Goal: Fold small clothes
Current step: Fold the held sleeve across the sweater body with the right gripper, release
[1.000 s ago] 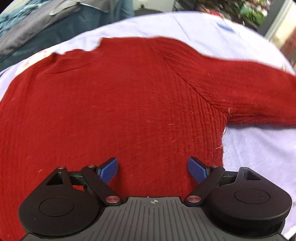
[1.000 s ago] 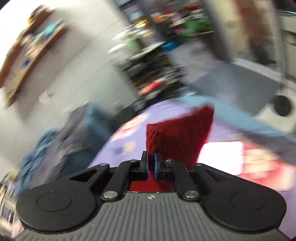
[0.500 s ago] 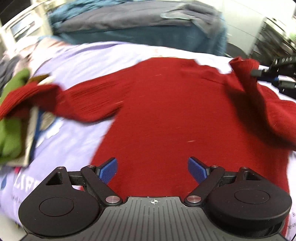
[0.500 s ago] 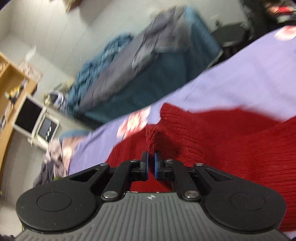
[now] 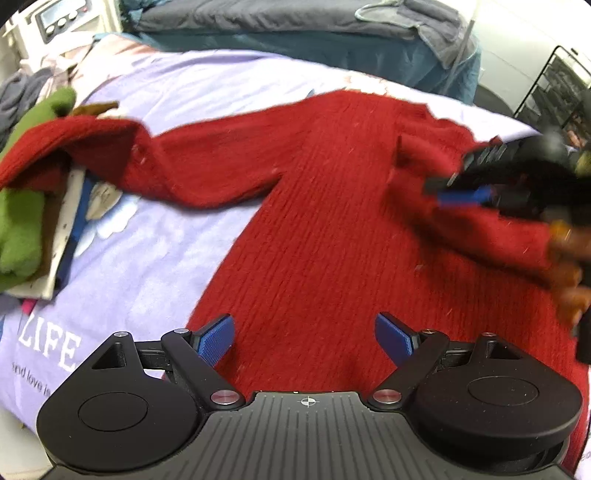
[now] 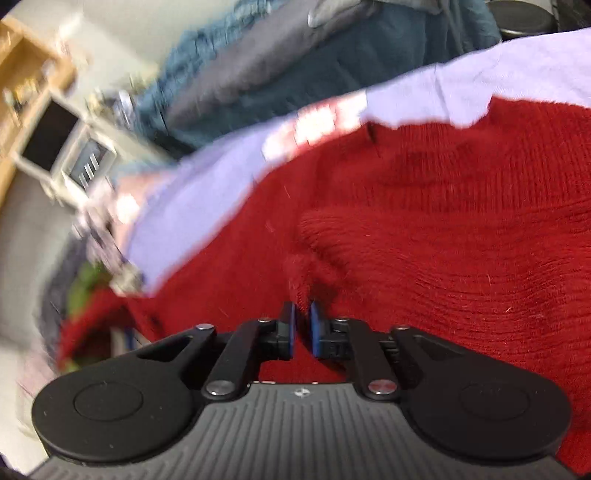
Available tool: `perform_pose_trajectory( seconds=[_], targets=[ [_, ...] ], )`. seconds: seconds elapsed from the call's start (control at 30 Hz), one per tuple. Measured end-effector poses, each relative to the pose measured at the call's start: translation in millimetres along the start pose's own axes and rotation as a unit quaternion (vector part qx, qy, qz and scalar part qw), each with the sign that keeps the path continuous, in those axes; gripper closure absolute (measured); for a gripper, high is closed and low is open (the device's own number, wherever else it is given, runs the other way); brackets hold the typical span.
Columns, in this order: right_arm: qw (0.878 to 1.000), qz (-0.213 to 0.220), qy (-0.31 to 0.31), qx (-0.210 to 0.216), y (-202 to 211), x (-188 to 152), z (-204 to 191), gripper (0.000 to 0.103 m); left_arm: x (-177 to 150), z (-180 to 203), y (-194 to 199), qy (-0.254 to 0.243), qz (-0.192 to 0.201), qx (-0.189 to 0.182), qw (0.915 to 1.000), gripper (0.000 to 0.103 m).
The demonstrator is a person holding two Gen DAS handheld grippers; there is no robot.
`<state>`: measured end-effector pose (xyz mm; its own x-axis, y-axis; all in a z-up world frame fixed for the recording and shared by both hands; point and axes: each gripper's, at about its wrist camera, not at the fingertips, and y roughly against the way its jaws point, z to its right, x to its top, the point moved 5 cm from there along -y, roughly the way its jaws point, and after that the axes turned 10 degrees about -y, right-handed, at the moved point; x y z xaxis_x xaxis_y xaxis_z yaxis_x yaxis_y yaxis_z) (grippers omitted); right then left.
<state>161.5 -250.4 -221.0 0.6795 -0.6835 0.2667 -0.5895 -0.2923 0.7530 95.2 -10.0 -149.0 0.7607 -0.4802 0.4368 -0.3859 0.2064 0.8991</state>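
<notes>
A red knit sweater point(image 5: 325, 229) lies spread on a lavender sheet point(image 5: 147, 236). Its left sleeve point(image 5: 207, 162) stretches out to the left. My left gripper point(image 5: 304, 341) is open and empty, low over the sweater's lower body. My right gripper point(image 6: 303, 325) is shut on the cuff of the right sleeve point(image 6: 306, 273) and holds it over the sweater's chest. It also shows in the left wrist view point(image 5: 461, 194) at the right, blurred, with the right sleeve point(image 5: 491, 236) folded inward across the body.
A stack of folded clothes, with a green garment point(image 5: 18, 225) on it, sits at the sheet's left edge, under the left sleeve's cuff. A blue-grey bed point(image 5: 295, 22) runs behind the sheet. A monitor and shelves point(image 6: 48, 144) stand at the far left.
My right gripper has carried the sleeve cuff inward and down over the sweater's chest. My left gripper has stayed open and swung left, now taking in the left sleeve and clothes stack.
</notes>
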Motion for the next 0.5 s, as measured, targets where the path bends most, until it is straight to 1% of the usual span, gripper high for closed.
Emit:
perform_pose_trajectory(
  seconds=[0.03,0.07,0.1,0.17,0.23,0.27,0.33,0.4,0.43,0.47,0.5],
  targets=[
    [1.0,-0.004,0.005,-0.02,-0.9,-2.5,1.1,0.06,4.7,2.7,2.7,-0.003,0.009,-0.003,0.9999,0.0],
    [1.0,0.002,0.004,-0.029,4.2,-3.7,3.5,0.047,8.5,4.8,3.7,-0.005,0.017,-0.006,0.9998,0.0],
    [1.0,0.014,0.002,-0.022,12.8,-4.2,5.3,0.045,12.7,6.8,5.1,-0.009,0.023,-0.009,0.9997,0.0],
    [0.999,0.031,0.003,-0.005,34.1,-5.8,13.0,0.045,21.7,11.0,5.0,-0.018,0.033,-0.014,0.9992,0.0],
    [0.998,0.048,0.02,-0.016,55.5,-9.2,26.1,0.045,32.5,15.5,-0.6,-0.029,0.042,-0.018,0.9985,0.0],
    [0.997,0.059,0.034,-0.031,65.2,-9.0,34.2,0.045,39.2,19.5,-5.6,-0.039,0.039,-0.02,0.9983,0.0],
    [0.992,0.077,0.06,-0.076,83.4,-9.4,54.9,0.048,54.0,30.5,-17.2,-0.059,0.025,-0.024,0.9977,0.0],
    [0.987,0.086,0.072,-0.117,95.1,-7.2,75.6,0.053,69.8,48.4,-27.0,-0.078,0.031,-0.036,0.9958,0.0],
    [0.984,0.089,0.075,-0.135,101.6,-6.2,85.6,0.057,76.2,57.4,-32.3,-0.091,0.031,-0.039,0.9946,0.0],
    [0.982,0.091,0.079,-0.146,107.0,-5.5,93.1,0.06,82.1,68.1,-38.4,-0.104,0.029,-0.041,0.9933,0.0],
    [0.98,0.094,0.084,-0.154,108.4,-5.7,97.1,0.061,87.0,78.4,-44.8,-0.116,0.029,-0.045,0.9918,0.0]
  ],
)
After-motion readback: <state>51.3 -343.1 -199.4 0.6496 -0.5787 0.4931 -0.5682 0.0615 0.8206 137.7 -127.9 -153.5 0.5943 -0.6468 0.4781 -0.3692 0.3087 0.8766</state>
